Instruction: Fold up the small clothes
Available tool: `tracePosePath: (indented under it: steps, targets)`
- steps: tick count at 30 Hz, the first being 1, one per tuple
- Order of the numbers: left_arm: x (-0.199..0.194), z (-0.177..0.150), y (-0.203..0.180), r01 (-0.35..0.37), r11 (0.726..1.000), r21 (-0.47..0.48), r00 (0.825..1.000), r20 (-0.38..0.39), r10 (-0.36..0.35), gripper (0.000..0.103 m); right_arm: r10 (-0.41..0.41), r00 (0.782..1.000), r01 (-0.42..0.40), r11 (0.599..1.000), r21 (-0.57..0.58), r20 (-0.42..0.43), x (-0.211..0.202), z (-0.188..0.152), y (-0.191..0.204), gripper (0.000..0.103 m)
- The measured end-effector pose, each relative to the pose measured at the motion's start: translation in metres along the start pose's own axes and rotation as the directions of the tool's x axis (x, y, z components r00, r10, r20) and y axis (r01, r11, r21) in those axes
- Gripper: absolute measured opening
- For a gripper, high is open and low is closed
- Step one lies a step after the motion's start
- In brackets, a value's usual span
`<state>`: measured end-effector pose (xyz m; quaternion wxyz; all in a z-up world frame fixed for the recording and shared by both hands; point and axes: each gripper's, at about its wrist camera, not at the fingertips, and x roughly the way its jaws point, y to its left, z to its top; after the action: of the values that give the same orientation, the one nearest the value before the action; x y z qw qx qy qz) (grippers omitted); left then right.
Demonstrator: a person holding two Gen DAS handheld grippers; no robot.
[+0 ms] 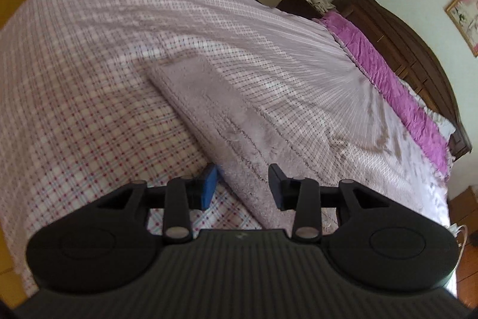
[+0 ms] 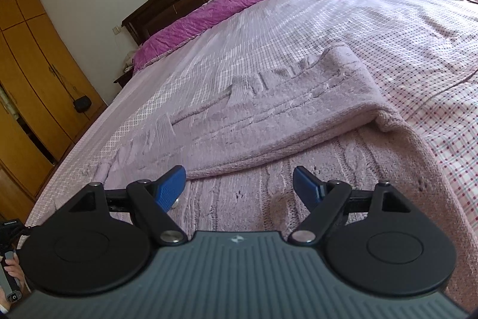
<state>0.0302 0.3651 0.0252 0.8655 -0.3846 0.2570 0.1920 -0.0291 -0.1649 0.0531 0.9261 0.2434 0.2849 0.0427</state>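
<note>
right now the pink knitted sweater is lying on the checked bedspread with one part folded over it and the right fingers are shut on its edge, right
Not quite: the right gripper is open, its blue fingers spread apart above the knit, gripping nothing, as the right wrist view shows. The rest holds: the pink knitted sweater lies on the checked bedspread with one part folded over it.

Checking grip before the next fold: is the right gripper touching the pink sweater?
Cannot tell. In the right wrist view the right gripper is open with the sweater beneath its fingers, but neither contact nor a gap shows plainly.
</note>
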Motion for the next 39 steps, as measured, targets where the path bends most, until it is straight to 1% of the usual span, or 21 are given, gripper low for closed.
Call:
tracePosePath:
  steps: [9,12,14,15,17,18,20,23,29,32,36,39]
  targets:
    - [0.011,0.004,0.001,0.079,0.996,-0.042,0.997,0.017,-0.078,0.040,0.009,1.000,-0.010,1.000,-0.024,-0.019,0.008,-0.002,0.010,0.084]
    - [0.018,0.004,-0.001,0.071,0.997,-0.043,0.997,0.018,-0.071,0.039,0.008,1.000,-0.009,1.000,-0.028,-0.023,0.010,-0.002,0.011,0.084]
    - [0.021,0.003,-0.004,0.059,0.998,-0.018,0.998,0.019,-0.059,0.038,0.006,1.000,-0.007,1.000,-0.025,-0.024,0.010,-0.002,0.010,0.084]
    - [0.021,0.002,-0.006,0.052,0.999,-0.002,0.998,0.020,-0.052,0.031,0.006,1.000,-0.006,1.000,-0.023,-0.024,0.010,-0.002,0.010,0.084]
    - [0.020,0.001,-0.010,0.008,0.999,0.039,0.999,0.031,-0.010,0.013,0.006,1.000,-0.007,1.000,-0.021,-0.023,0.010,-0.002,0.009,0.084]
    - [0.020,0.001,-0.009,0.007,0.999,0.040,1.000,0.030,-0.009,0.012,0.007,1.000,-0.007,1.000,-0.021,-0.022,0.010,-0.002,0.008,0.084]
    - [0.016,0.002,-0.007,0.028,0.999,0.018,0.999,0.036,-0.029,0.010,0.007,1.000,-0.007,1.000,-0.021,-0.022,0.009,-0.002,0.008,0.084]
    - [0.001,0.003,-0.009,0.062,0.998,0.029,0.996,0.062,-0.064,0.009,0.009,1.000,-0.010,1.000,-0.016,-0.022,0.009,-0.002,0.007,0.084]
    - [-0.023,-0.001,-0.039,0.169,0.983,0.077,0.981,0.080,-0.175,0.009,0.012,1.000,-0.013,1.000,-0.013,-0.021,0.009,-0.004,0.006,0.084]
    - [-0.032,-0.009,-0.061,0.223,0.968,0.111,0.970,0.069,-0.231,0.009,0.012,1.000,-0.013,1.000,-0.008,-0.019,0.008,-0.004,0.004,0.084]
    - [-0.041,-0.027,-0.095,0.295,0.943,0.157,0.952,0.041,-0.304,0.008,0.011,1.000,-0.011,1.000,0.001,-0.012,0.006,-0.004,0.001,0.084]
    - [-0.046,-0.040,-0.123,0.356,0.914,0.194,0.931,0.015,-0.366,0.008,0.009,1.000,-0.009,1.000,0.009,-0.008,0.005,-0.004,-0.002,0.084]
